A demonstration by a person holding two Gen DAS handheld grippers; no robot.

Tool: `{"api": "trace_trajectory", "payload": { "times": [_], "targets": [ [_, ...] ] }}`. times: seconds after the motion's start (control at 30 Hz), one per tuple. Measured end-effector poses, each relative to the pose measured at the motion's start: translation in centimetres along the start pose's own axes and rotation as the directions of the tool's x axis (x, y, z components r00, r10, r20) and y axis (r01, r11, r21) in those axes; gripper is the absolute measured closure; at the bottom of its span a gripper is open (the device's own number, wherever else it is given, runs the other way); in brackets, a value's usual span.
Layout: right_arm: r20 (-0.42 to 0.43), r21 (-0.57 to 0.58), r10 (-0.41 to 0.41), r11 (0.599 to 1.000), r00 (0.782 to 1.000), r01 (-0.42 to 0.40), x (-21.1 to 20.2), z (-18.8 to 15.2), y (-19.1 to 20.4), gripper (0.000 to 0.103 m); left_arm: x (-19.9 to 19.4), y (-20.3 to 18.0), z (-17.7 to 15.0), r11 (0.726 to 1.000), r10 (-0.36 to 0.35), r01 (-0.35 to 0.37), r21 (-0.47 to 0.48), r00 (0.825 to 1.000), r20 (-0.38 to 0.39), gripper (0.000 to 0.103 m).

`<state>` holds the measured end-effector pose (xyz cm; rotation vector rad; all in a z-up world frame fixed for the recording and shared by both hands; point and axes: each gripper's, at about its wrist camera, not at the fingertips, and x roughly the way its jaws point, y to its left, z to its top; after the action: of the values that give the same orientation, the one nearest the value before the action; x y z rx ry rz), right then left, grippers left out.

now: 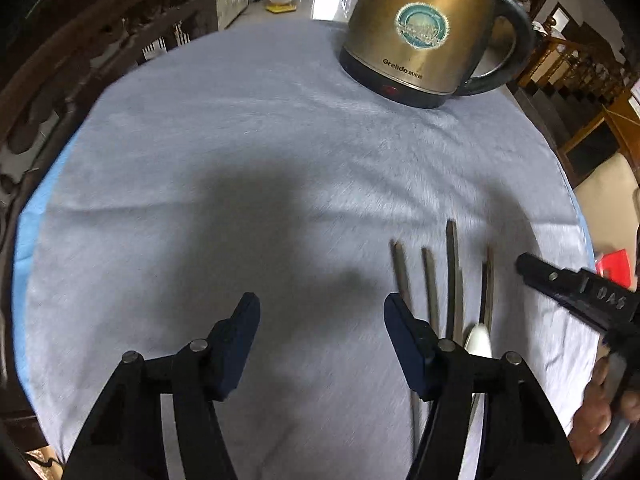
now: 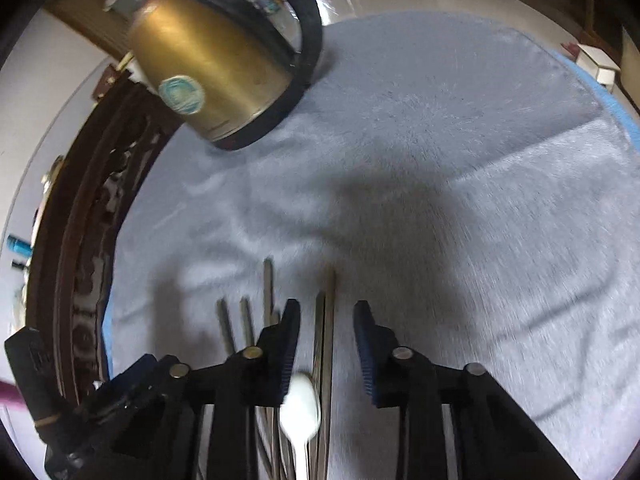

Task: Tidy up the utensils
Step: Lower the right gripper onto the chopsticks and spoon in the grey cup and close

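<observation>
Your left gripper (image 1: 322, 314) hovers over bare cloth (image 1: 240, 152), jaws apart and holding nothing. At 3 o'clock of its right finger, the chopsticks (image 1: 452, 276) lie side by side on the cloth, tips pointing to 12 o'clock. The white spoon (image 1: 478, 340) rests among them, just beside that finger. The kettle (image 1: 420, 28) stands upright at 1 o'clock, well apart. Your right gripper (image 2: 326, 320) sits low over the outermost chopsticks (image 2: 326, 340), jaws apart with one finger on either side; contact cannot be told. The spoon (image 2: 300, 404) lies beside its left finger.
</observation>
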<state>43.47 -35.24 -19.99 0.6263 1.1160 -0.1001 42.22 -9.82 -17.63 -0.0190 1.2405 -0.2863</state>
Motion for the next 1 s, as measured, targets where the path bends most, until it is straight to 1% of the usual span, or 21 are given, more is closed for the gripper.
{"api": "trace_trajectory", "payload": {
  "times": [0.1, 0.17, 0.23, 0.3, 0.33, 0.37, 0.4, 0.47, 0.5, 0.53, 0.6, 0.7, 0.73, 0.77, 0.8, 0.83, 0.87, 0.9, 1.0],
  "targets": [
    [-0.021, 0.038, 0.003, 0.999, 1.000, -0.002, 1.5, 0.8, -0.1, 0.080, 1.4, -0.8, 1.2, 1.000, 0.005, -0.005, -0.001, 1.000, -0.018, 0.038],
    [-0.036, 0.041, -0.027, 0.999, 0.999, 0.028, 2.4, 1.0, 0.1, 0.082, 2.3, -1.0, 1.8, 1.000, 0.001, -0.001, -0.010, 0.999, -0.040, 0.049],
    [-0.032, 0.048, -0.041, 0.998, 0.999, 0.042, 3.0, 1.2, 0.2, 0.087, 3.2, -1.0, 2.3, 1.000, -0.014, 0.012, -0.028, 0.998, -0.063, 0.053],
    [-0.023, 0.040, -0.072, 0.997, 0.997, 0.072, 3.2, 1.6, 0.7, 0.088, 3.2, -1.4, 2.7, 1.000, 0.001, -0.002, -0.024, 0.999, -0.046, 0.055],
    [-0.024, 0.031, -0.088, 0.996, 0.996, 0.089, 3.4, 1.7, 1.0, 0.089, 3.4, -1.5, 2.9, 1.000, -0.012, 0.011, -0.028, 0.999, -0.053, 0.059],
    [-0.025, 0.009, -0.119, 0.993, 0.993, 0.119, 3.5, 1.7, 1.5, 0.091, 3.5, -1.6, 3.0, 0.999, -0.014, 0.012, -0.032, 0.999, -0.052, 0.059],
    [-0.022, -0.019, -0.151, 0.988, 0.988, 0.151, 3.7, 1.6, 2.0, 0.092, 3.5, -1.8, 3.1, 0.999, -0.004, 0.003, -0.032, 0.999, -0.048, 0.061],
    [-0.003, -0.046, -0.189, 0.981, 0.982, 0.188, 3.9, 1.3, 2.5, 0.094, 3.5, -2.3, 3.0, 1.000, 0.023, -0.024, -0.017, 0.999, -0.041, 0.064],
    [0.004, -0.057, -0.199, 0.978, 0.980, 0.199, 4.0, 1.3, 2.7, 0.096, 3.5, -2.7, 2.9, 0.999, 0.035, -0.035, -0.007, 0.999, -0.038, 0.065],
    [0.009, -0.073, -0.208, 0.976, 0.978, 0.208, 4.1, 1.4, 3.0, 0.098, 3.5, -3.0, 2.8, 0.999, 0.036, -0.036, 0.000, 0.999, -0.038, 0.069],
    [0.029, -0.105, -0.225, 0.968, 0.974, 0.227, 4.3, 1.1, 3.5, 0.098, 3.5, -3.5, 2.6, 0.999, 0.034, -0.034, 0.006, 0.999, -0.039, 0.072],
    [0.049, -0.105, -0.201, 0.973, 0.978, 0.205, 4.1, 0.9, 3.0, 0.098, 3.3, -3.9, 2.5, 0.999, 0.032, -0.033, -0.006, 0.999, -0.040, 0.073],
    [0.052, -0.095, -0.180, 0.978, 0.982, 0.184, 3.7, 0.7, 2.4, 0.098, 3.4, -3.9, 2.6, 1.000, 0.015, -0.016, -0.022, 0.999, -0.046, 0.073],
    [0.055, -0.086, -0.155, 0.983, 0.986, 0.160, 3.5, 0.6, 1.8, 0.098, 3.3, -3.6, 2.6, 0.999, -0.025, 0.022, -0.048, 0.998, -0.063, 0.073],
    [0.058, -0.080, -0.146, 0.985, 0.988, 0.150, 3.2, 0.5, 1.3, 0.098, 3.0, -3.5, 2.5, 0.998, -0.043, 0.039, -0.056, 0.997, -0.071, 0.073],
    [0.063, -0.073, -0.128, 0.988, 0.990, 0.133, 3.0, 0.5, 0.7, 0.098, 2.9, -3.4, 2.4, 0.998, -0.043, 0.039, -0.057, 0.996, -0.074, 0.073],
    [0.068, -0.061, -0.081, 0.995, 0.994, 0.085, 2.6, 0.5, -0.1, 0.098, 2.8, -3.3, 2.3, 0.998, -0.031, 0.028, -0.056, 0.997, -0.068, 0.073],
    [0.070, -0.054, -0.063, 0.996, 0.996, 0.067, 2.4, 0.5, -0.6, 0.098, 2.9, -3.3, 2.2, 0.998, -0.028, 0.024, -0.058, 0.998, -0.064, 0.073],
    [0.093, -0.028, -0.013, 0.999, 0.996, 0.016, 1.6, 0.7, -2.1, 0.098, 2.8, -3.7, 2.2, 0.997, -0.057, 0.054, -0.060, 0.997, -0.057, 0.073]
  ]
}}
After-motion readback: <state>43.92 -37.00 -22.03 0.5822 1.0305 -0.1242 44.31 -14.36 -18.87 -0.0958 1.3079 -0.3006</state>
